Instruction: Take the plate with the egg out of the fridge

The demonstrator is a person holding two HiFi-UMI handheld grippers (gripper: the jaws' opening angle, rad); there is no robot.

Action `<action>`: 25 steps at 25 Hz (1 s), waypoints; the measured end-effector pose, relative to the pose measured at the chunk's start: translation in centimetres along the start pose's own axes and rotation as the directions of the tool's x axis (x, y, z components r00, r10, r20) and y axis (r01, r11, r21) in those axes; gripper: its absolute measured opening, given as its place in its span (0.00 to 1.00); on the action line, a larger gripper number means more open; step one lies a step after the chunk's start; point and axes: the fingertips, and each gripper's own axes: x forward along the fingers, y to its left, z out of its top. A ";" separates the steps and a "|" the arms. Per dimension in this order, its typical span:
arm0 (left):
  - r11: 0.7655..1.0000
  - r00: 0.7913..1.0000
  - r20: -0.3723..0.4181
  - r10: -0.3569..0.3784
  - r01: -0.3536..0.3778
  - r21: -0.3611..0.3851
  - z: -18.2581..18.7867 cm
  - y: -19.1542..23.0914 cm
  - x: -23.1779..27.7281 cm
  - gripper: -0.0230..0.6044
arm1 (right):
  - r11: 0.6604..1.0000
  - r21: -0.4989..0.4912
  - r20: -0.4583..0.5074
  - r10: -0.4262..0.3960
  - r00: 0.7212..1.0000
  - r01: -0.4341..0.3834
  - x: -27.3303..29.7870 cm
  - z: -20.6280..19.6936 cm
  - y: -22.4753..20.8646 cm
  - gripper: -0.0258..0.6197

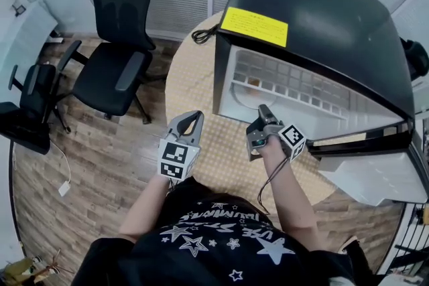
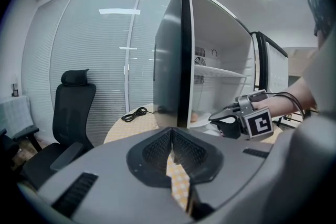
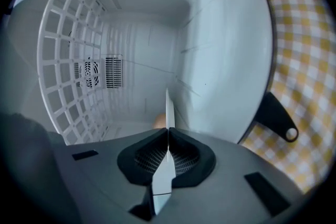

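Observation:
A black mini fridge (image 1: 315, 17) stands open on the round table with the yellow-checked cloth (image 1: 201, 84). On the fridge floor lies a white plate (image 2: 202, 119) with a brownish egg (image 2: 195, 116) on it. My right gripper (image 1: 263, 112) reaches into the opening and is shut on the plate's rim, which shows edge-on as a thin white sliver (image 3: 169, 107) between the pads. The egg (image 3: 159, 121) peeks out just behind the rim. My left gripper (image 1: 190, 122) hovers over the table left of the fridge, shut, with nothing in it.
The fridge door (image 1: 375, 167) hangs open at the right. A white wire shelf (image 3: 63, 60) sits above the plate. A coiled black cable (image 1: 201, 33) lies on the table beside the fridge. Black office chairs (image 1: 117, 43) stand on the wood floor at the left.

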 end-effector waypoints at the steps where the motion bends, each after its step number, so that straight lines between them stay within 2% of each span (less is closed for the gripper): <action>1: 1.000 1.000 -0.001 -0.001 0.001 0.002 0.0 -0.2 -0.1 0.05 | 1.000 -0.002 -0.003 0.002 1.000 -0.002 -0.6 0.0 -0.3 0.09; 8: 1.000 1.000 -0.009 -0.020 0.020 0.018 -0.6 -2.1 -0.8 0.05 | 1.000 0.004 -0.029 -0.006 1.000 0.006 -5.4 -1.4 -2.0 0.09; 11: 0.999 0.999 -0.018 -0.028 0.028 0.028 -0.9 -3.0 -1.0 0.05 | 0.999 0.009 -0.039 -0.036 0.999 0.037 -6.5 -1.8 -3.5 0.09; 16: 0.998 0.999 -0.031 -0.036 0.037 0.050 -1.1 -4.1 -1.6 0.05 | 0.998 -0.003 -0.060 -0.065 0.996 0.065 -6.5 -2.1 -4.7 0.09; 25: 0.997 0.999 -0.054 -0.008 0.012 0.074 -1.7 -4.4 -3.2 0.05 | 0.999 -0.024 -0.070 -0.023 0.997 0.021 -5.2 -2.0 -4.5 0.09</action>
